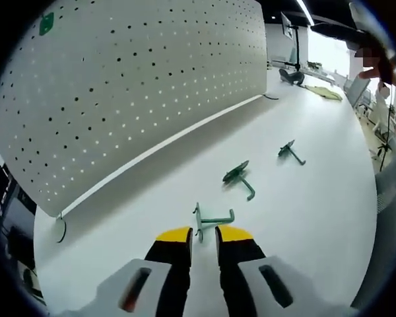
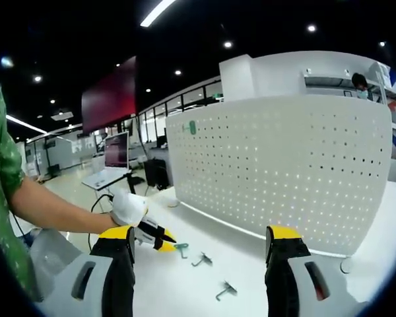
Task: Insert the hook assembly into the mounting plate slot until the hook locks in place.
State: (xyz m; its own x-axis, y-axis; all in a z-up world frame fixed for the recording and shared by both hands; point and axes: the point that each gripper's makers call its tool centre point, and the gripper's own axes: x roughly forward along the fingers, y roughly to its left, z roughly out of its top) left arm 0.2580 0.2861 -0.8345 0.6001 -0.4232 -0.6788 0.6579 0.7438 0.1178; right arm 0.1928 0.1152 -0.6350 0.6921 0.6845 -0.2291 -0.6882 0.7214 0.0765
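A white pegboard mounting plate (image 1: 138, 86) stands upright on the white table (image 1: 317, 218), with one green hook (image 1: 46, 23) fixed near its top corner. Three loose green hooks lie on the table: a near hook (image 1: 211, 220), a middle hook (image 1: 239, 177) and a far hook (image 1: 290, 152). My left gripper (image 1: 204, 233) is open by a narrow gap, its yellow tips right behind the near hook. In the right gripper view, the left gripper (image 2: 160, 240), held by a gloved hand (image 2: 129, 208), reaches the near hook (image 2: 181, 249). My right gripper (image 2: 199, 234) hangs wide open above the table, facing the pegboard (image 2: 284, 165).
A black cable (image 1: 61, 228) loops at the pegboard's near end. A dark object (image 1: 292, 76) and a yellow-green cloth (image 1: 325, 92) lie at the far end of the table. A monitor (image 2: 115, 152) stands on a desk beyond. The table in front of the pegboard is open.
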